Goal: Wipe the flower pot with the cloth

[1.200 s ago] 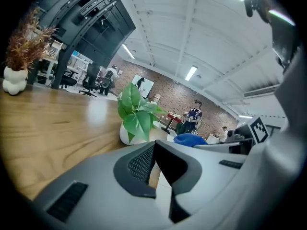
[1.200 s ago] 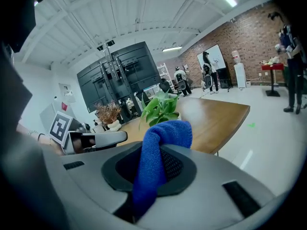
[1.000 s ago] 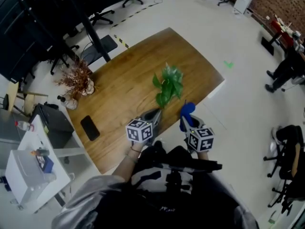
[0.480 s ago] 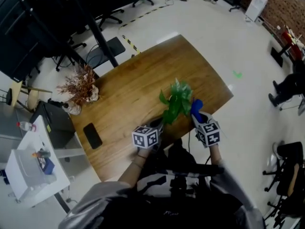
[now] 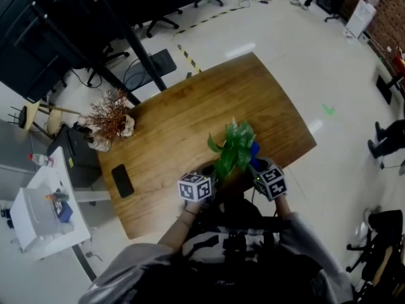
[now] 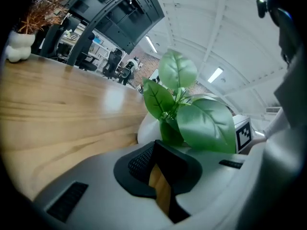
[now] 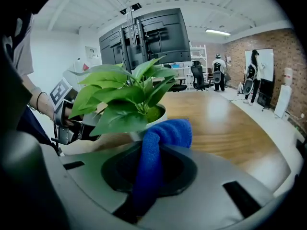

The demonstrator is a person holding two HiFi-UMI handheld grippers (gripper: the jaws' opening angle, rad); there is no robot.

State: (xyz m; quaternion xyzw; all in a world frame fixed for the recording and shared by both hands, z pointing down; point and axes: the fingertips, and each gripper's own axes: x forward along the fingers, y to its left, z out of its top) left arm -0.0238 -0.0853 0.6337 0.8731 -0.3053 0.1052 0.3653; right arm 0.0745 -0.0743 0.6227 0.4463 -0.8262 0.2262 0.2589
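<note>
Wooden table surface point(image 5: 177, 125), set on a pale office floor, carries the work near its front edge. The right gripper point(image 7: 149, 176) has its jaws closed on a folded blue terry cloth point(image 7: 163, 135). The cloth stands up out of the jaws, so a padded wad faces forward as the wiping face. Just ahead of that wad is the round white flower pot point(image 7: 160, 113); contact between the two cannot be confirmed. The pot contains a green broad-leaved plant point(image 7: 124, 92) that overhangs its rim. The left gripper point(image 6: 160, 188) sits on the opposite side of the pot. Its jaws stand a narrow gap apart with only table wood between them, holding nothing. It appears placed to steady the pot against the wiping stroke. Farther off, left of the left gripper, lie a flat black phone point(image 5: 121, 180) and a dried brown arrangement point(image 5: 109, 114).
</note>
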